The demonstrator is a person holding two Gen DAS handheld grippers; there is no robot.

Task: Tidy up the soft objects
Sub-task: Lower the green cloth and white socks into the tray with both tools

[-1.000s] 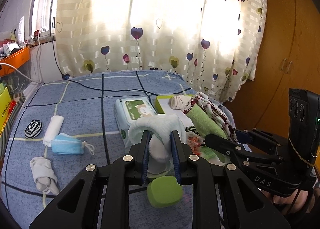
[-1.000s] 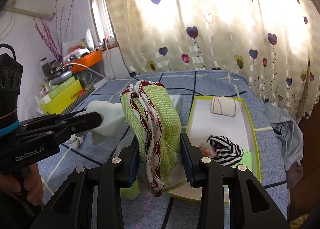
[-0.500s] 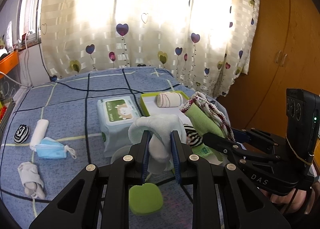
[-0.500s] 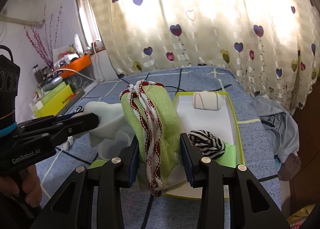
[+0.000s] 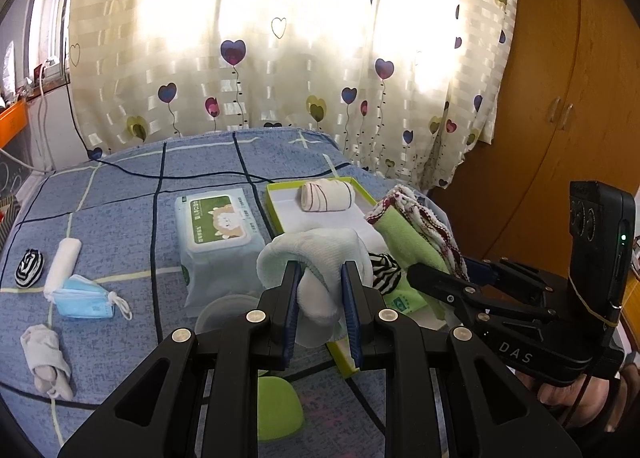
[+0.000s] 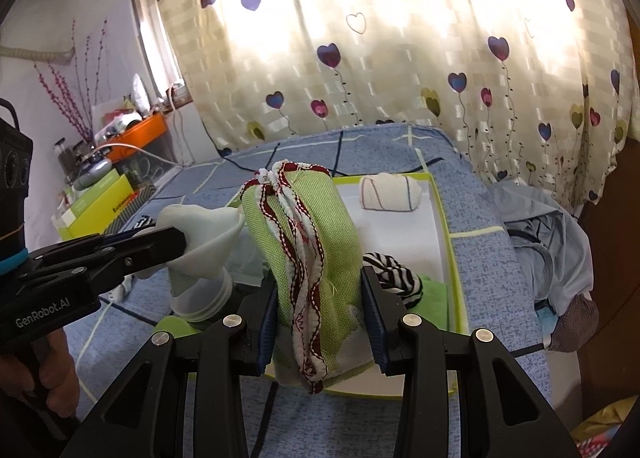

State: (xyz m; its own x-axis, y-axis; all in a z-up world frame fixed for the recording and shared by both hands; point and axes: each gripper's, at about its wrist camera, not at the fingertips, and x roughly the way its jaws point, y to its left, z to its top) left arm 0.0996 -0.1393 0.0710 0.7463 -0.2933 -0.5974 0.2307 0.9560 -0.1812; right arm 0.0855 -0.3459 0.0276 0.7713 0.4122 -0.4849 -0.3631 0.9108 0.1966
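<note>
Cloths fill both grippers. Left gripper (image 5: 320,298) is clamped narrowly on a pale sock (image 5: 316,258), held above the near end of the green-rimmed box (image 5: 280,213). Right gripper (image 6: 320,314) pinches a folded green cloth (image 6: 316,234) with red-and-white trim, jaws partly closed around it, over the same box (image 6: 450,258). Inside lie a white roll (image 6: 390,191) at the far end and a striped sock (image 6: 394,274) nearer. Beside the box sits a wipes pack (image 5: 218,234). On the blue bedspread (image 5: 120,217), well apart to the left, lie a mask (image 5: 86,298) and 3 more small rolled pieces.
</note>
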